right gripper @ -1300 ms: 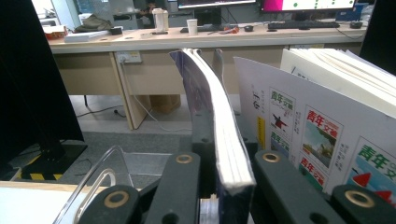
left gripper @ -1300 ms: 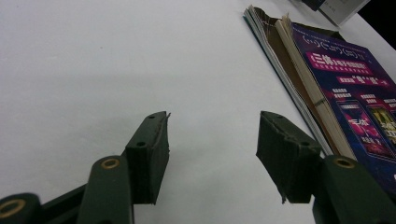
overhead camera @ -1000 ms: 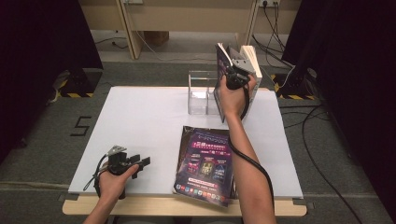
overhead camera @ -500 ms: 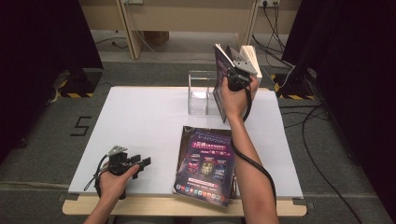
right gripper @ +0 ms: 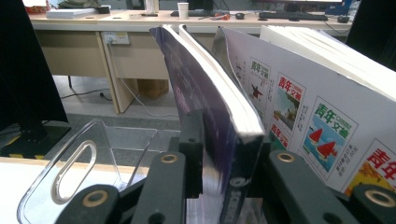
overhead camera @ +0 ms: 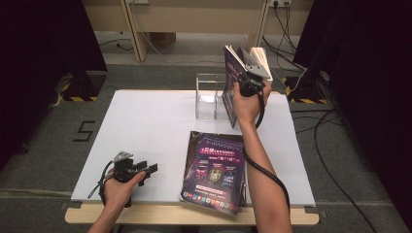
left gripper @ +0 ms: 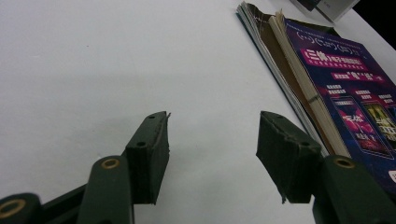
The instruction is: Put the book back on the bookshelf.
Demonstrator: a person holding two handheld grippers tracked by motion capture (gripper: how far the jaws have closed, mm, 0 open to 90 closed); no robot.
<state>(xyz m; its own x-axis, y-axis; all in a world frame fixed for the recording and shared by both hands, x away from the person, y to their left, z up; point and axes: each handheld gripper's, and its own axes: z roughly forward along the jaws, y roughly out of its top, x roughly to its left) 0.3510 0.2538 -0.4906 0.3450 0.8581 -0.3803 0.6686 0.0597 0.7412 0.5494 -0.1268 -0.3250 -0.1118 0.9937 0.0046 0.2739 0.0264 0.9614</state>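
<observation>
I am holding a purple magazine (right gripper: pixel 219 140) upright between the jaws of my right gripper (overhead camera: pixel 245 82), above the clear acrylic holder (overhead camera: pixel 210 97), which is my landmark here. My jaws have just been opening, and the magazine is still standing between them, so I am judging that the pads are only loosely on it now, or perhaps already leaving it. Just beside it, on the side away from the holder's open slot, a white magazine (right gripper: pixel 322 126) is leaning.

The danger I am seeing: if the purple magazine is not yet sitting in the holder, it could slip, tip over the holder's thin wall, or push the white magazine down. The light holder could also slide away.

My left gripper (overhead camera: pixel 130 169) is resting well in front of the holder, its jaws standing apart with nothing between them, near the flat magazine (overhead camera: pixel 216 170) that is lying in front of the holder.
</observation>
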